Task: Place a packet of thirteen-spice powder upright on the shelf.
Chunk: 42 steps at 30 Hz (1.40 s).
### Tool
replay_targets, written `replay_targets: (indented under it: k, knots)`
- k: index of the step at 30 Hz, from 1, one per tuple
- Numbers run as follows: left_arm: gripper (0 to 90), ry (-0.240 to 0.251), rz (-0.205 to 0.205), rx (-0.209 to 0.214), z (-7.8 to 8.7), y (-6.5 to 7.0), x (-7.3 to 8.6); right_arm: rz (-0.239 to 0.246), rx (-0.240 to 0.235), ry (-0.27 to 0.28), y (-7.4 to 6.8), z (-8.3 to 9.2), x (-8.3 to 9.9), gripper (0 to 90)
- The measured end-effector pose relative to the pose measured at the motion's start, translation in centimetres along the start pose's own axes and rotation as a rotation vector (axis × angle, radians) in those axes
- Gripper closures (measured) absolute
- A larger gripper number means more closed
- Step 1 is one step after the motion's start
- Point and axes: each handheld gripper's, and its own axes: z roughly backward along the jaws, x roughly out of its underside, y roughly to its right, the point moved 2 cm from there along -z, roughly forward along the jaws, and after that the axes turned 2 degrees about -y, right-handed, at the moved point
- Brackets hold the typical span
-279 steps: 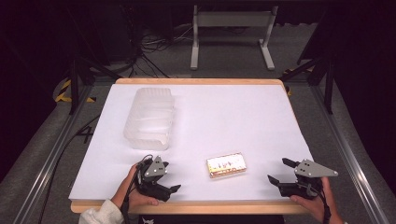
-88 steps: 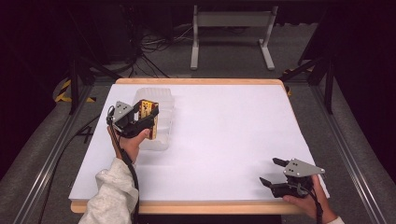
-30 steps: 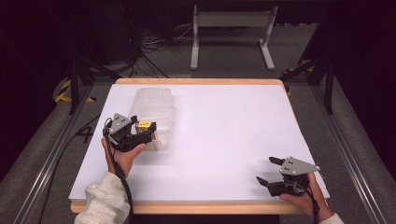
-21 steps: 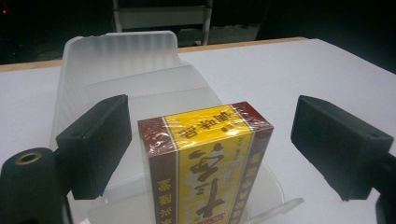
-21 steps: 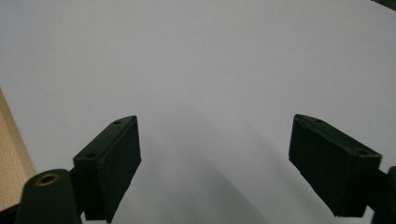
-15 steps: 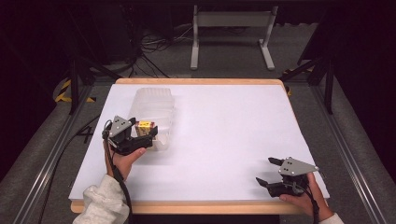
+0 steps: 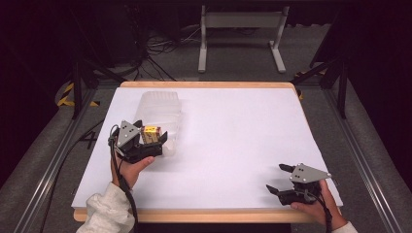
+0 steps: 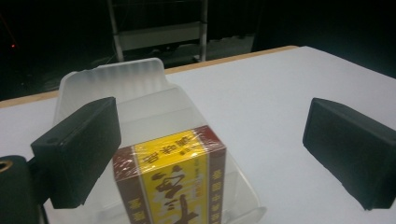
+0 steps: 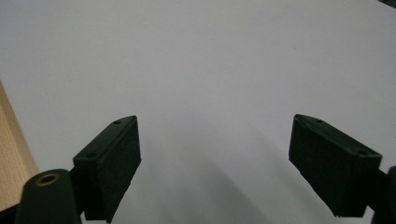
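Observation:
A yellow and brown box (image 7: pixel 150 131) (image 8: pixel 172 182) stands in the near end of a translucent plastic container (image 7: pixel 160 103) (image 8: pixel 112 84) at the table's left. My left gripper (image 7: pixel 153 137) (image 8: pixel 212 140) is around the box, and its jaws have just been opening. They stand wide, with the box close beside the left jaw and a broad gap to the right one. Near the front right corner my right gripper (image 7: pixel 278 178) (image 9: pixel 215 158) rests open over bare white table with nothing between its jaws.
The white table top (image 7: pixel 243 136) has a wooden rim (image 7: pixel 204 215) along its edges. Beyond the far edge stand a grey metal frame (image 7: pixel 240 22) and loose cables (image 7: pixel 160 46) on the dark floor. Metal rails (image 7: pixel 43 179) run along both sides.
The left gripper's jaws have spread apart and let go of the box, which now stands in the container. The right gripper has stayed where it was.

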Motion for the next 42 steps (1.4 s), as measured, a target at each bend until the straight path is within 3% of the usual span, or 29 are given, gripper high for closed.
replay_targets:
  k: [6,13,20,25,28,36,42]
  knots:
    - [5.8,-0.005,-0.036,0.023,-0.2,1.1,-0.1,-0.002,0.0,0.001,0.0,0.0,0.0,17.3]
    - [5.9,-0.01,-0.106,0.066,-0.4,3.1,-0.3,-0.004,0.004,0.005,0.0,0.1,0.1,17.3]
    - [5.9,-0.012,-0.135,0.105,-0.3,4.3,-0.3,-0.009,0.007,0.006,0.1,0.3,0.1,17.3]
    - [6.2,-0.022,-0.187,0.142,0.1,5.7,-0.5,-0.014,0.008,0.008,0.2,0.3,0.2,17.3]
    - [6.2,-0.02,-0.19,0.162,0.2,6.1,-0.5,-0.017,0.01,0.009,0.2,0.3,0.2,17.3]
    - [7.0,-0.068,-0.27,0.206,0.1,7.8,0.4,-0.017,0.01,0.009,0.2,0.3,0.2,17.3]
    - [7.8,-0.093,-0.302,0.238,0.0,8.4,0.9,-0.021,0.012,0.008,0.2,0.3,0.2,17.3]
